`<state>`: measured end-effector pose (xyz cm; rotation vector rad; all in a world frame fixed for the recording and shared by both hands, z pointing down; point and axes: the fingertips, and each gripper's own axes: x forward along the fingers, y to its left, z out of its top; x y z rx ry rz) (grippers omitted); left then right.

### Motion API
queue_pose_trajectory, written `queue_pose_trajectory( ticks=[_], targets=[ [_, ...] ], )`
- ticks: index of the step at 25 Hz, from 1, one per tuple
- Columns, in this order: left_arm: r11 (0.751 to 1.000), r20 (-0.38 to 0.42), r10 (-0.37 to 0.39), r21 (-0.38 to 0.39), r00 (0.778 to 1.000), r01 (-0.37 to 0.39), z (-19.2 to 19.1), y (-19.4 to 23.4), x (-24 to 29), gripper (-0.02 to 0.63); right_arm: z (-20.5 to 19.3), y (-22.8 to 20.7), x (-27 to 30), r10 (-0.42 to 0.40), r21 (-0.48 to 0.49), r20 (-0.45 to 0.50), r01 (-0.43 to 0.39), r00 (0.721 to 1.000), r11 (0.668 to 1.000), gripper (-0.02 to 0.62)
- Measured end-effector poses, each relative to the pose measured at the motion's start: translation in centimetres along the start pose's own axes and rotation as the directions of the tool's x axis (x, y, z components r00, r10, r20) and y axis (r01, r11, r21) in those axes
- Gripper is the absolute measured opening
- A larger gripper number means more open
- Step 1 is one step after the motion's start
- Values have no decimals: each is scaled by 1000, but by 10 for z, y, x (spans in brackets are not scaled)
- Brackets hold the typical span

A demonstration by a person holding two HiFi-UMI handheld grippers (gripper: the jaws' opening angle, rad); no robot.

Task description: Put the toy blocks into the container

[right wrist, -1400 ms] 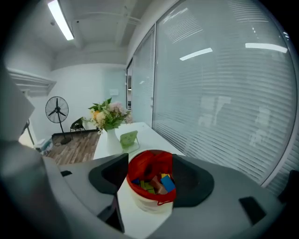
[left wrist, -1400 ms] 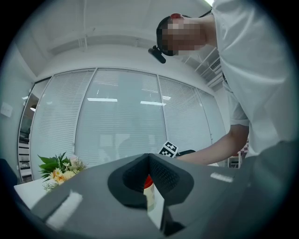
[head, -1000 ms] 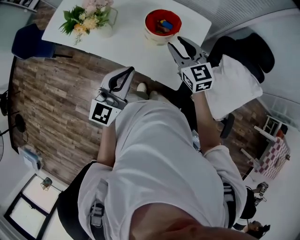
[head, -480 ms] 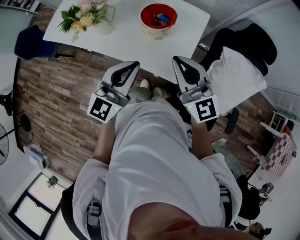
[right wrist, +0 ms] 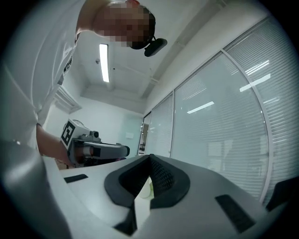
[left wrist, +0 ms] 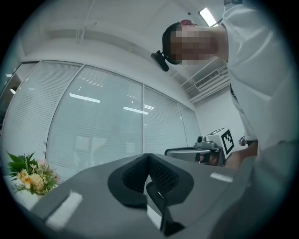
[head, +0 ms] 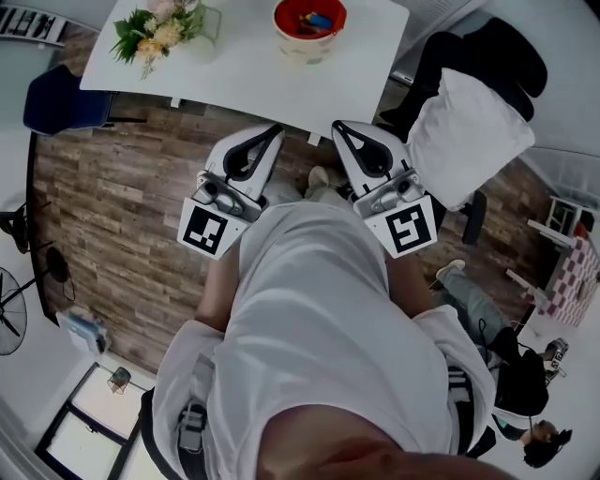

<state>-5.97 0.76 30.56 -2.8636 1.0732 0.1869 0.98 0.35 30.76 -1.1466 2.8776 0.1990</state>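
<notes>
Both grippers are held with the jaws pressed fully together and nothing is grasped. On the left gripper [left wrist: 148,158] the ribbed pads [left wrist: 163,175] are seen meeting at the tip, and the same is seen on the right gripper [right wrist: 150,159]. From the head view they are held side by side in front of the person's body, near the edge of the white table [head: 253,70], and the tips touch nothing. The container [head: 306,45], a round bowl that is red inside and pale outside, is placed upright on the table with its mouth facing up. Being round, it shows no long axis. Several toy blocks [head: 315,19], blue and orange among them, are lying inside it, but they are too small for their direction to be told.
</notes>
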Motion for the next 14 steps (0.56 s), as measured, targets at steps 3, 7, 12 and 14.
queue_pose_trajectory(
  ticks=[3, 7, 12, 14],
  targets=[
    [999, 19, -22, -22, 1000, 23, 4, 3, -20, -3, 2, 21, 8, -16, -24, -43, 15, 999, 1000, 0],
    [998, 20, -40, -53, 999, 41, 9, 8, -51, -3, 13, 50, 23, -30, -44, -67, 27, 997, 999, 0],
    [997, 24, -49, -64, 999, 50, 3, 21, -96, -3, 24, 85, 34, -48, -81, -72, 42, 996, 996, 0],
    [996, 24, -52, -72, 998, 54, -1, 27, -113, -3, 28, 100, 37, -58, -94, -61, 52, 996, 994, 0]
  ],
)
